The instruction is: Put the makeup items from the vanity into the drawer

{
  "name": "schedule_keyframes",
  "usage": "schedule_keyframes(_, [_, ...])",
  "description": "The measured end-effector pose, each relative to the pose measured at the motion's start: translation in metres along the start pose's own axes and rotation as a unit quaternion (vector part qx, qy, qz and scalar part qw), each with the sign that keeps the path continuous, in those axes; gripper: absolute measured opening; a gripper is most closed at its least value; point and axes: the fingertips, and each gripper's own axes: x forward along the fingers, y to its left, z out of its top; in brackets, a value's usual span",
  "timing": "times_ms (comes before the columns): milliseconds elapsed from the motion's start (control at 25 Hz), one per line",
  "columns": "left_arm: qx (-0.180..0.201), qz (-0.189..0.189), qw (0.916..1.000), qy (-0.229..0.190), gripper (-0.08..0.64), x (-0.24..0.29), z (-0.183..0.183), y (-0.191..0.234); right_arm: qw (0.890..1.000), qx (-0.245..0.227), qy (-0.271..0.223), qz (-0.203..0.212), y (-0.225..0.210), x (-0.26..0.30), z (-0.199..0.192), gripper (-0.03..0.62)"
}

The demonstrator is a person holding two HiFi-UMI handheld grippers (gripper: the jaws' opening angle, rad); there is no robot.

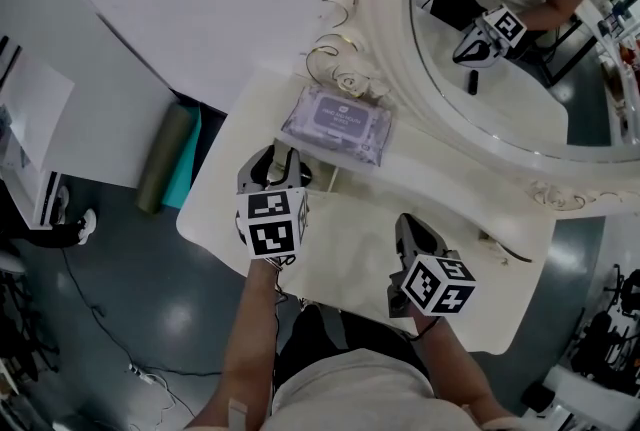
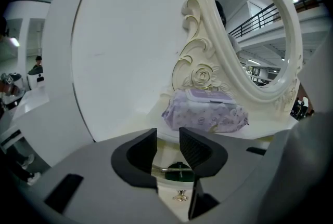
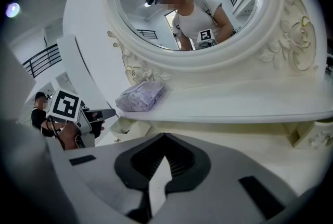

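The right gripper (image 3: 164, 138) hangs over the front of the vanity top (image 1: 350, 264), fingertips pressed together with nothing between them. The left gripper (image 2: 167, 134) is farther forward and to the left. Its fingers are a narrow gap apart and grip nothing. Through that gap, below the fingertips and clear of both pads, lies one dark green makeup item (image 2: 179, 171) with a thin metal rod at its left end. It lies flat in what looks like a small pulled-out drawer (image 3: 120, 127) under the shelf. One small gold knob (image 2: 180, 196) sits just nearer the camera than the item. In the right gripper view the left gripper's fingertips reach to just beside that drawer. Beyond it, on the raised shelf (image 3: 250, 98), rests one purple pack of wipes (image 2: 205, 111), lying flat, well apart from both grippers. Behind the pack stands one round mirror (image 2: 255, 36) in a carved cream frame, and its glass reflects the person and a marker cube.
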Motion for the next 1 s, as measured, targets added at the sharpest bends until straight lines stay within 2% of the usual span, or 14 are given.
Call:
schedule_keyframes(80, [0.007,-0.001,1.0,-0.004,0.144,-0.003,0.003,-0.002,1.0,-0.001,-0.001,0.001,0.002,0.0,0.0,0.017])
schedule_keyframes(680, [-0.008,-0.016,0.9998,0.003,0.141,-0.025,-0.011,-0.01,1.0,-0.005,-0.012,0.007,0.011,-0.017,-0.005,0.017])
schedule_keyframes(1000, [-0.011,-0.009,0.9999,0.0,0.083,-0.052,-0.023,-0.015,1.0,-0.008,-0.023,0.012,0.016,-0.035,-0.011,0.017])
